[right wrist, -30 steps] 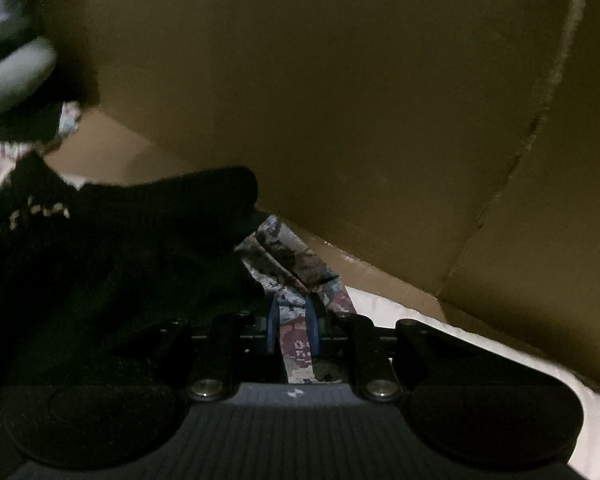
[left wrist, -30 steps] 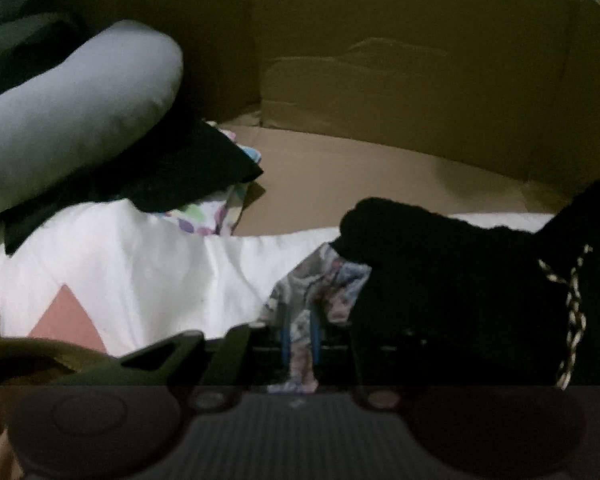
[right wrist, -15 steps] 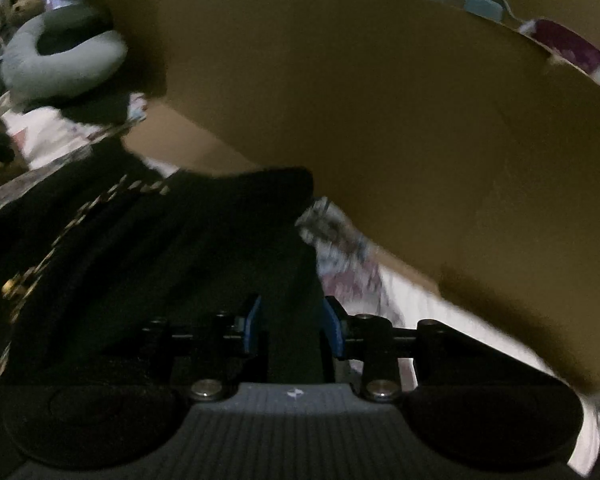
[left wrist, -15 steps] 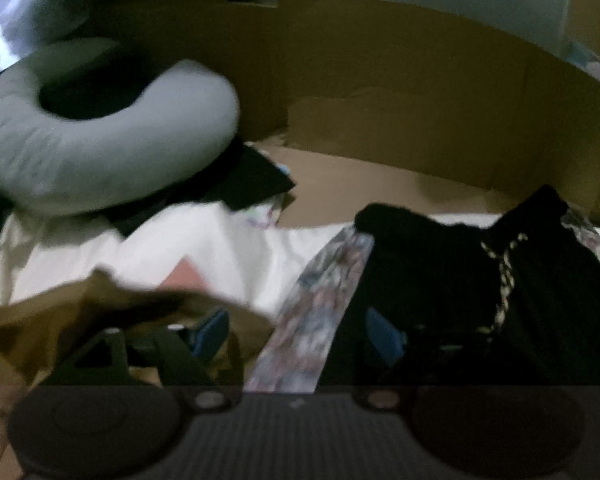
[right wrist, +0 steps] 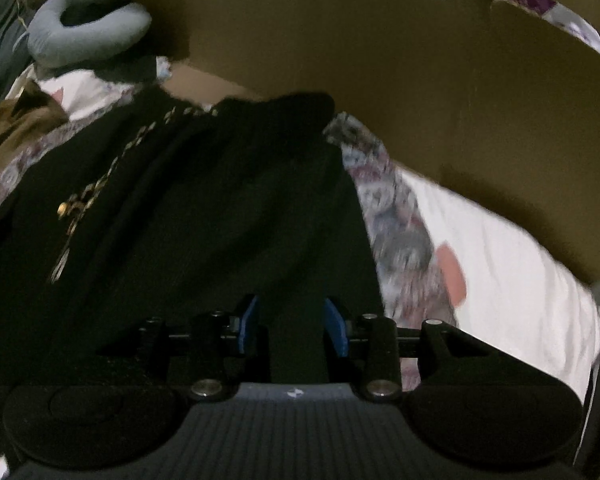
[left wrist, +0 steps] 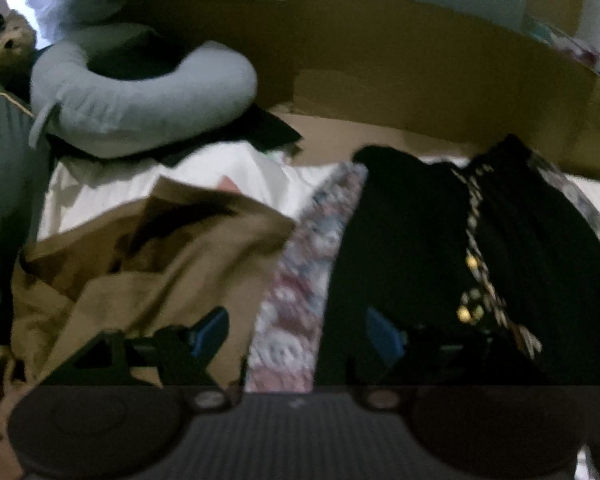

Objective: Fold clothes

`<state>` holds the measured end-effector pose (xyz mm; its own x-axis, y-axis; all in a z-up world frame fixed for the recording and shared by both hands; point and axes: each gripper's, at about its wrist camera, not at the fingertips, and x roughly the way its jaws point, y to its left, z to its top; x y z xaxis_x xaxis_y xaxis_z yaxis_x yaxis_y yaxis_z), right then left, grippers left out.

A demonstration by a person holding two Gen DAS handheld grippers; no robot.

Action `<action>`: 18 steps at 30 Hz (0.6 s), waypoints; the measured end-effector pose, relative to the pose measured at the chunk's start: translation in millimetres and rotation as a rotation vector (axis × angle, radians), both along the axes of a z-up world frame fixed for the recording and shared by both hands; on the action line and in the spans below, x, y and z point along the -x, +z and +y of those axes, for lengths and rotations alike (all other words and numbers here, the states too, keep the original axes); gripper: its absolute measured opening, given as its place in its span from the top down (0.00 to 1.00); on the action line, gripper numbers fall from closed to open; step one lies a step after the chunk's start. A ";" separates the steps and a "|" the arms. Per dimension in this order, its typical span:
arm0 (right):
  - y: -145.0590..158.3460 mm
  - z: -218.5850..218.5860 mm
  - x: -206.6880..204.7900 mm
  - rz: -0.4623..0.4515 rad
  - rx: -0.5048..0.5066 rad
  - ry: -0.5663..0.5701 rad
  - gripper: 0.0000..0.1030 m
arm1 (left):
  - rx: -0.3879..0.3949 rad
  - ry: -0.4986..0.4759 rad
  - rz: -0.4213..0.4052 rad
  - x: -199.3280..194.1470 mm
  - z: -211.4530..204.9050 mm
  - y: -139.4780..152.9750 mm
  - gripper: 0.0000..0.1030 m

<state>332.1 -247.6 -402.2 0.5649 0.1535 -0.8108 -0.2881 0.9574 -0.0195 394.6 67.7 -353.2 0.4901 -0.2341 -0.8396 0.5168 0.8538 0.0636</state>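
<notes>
Both jaws stand spread, gripping nothing: the left gripper (left wrist: 298,330) over the floral cloth (left wrist: 300,280), the right gripper (right wrist: 292,326) over the black garment (right wrist: 204,208) lying flat before the far cardboard wall (right wrist: 420,80). Judged mid-fold; the next grip needs an edge.

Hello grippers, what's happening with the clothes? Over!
Left gripper open, right gripper open, both empty. Black garment lies flat on the patterned cloth. Tan garment crumpled beside it. Nothing blocking.
</notes>
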 end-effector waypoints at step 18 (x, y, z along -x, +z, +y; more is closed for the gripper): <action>-21.0 -8.5 75.2 0.135 0.071 -0.119 0.50 | 0.023 -0.039 0.071 95.0 -27.0 -52.9 0.30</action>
<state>256.9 -256.1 -423.3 0.4611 0.0319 -0.8868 -0.1777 0.9824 -0.0570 299.6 40.7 -406.1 0.4196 -0.2716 -0.8661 0.5524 0.8336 0.0062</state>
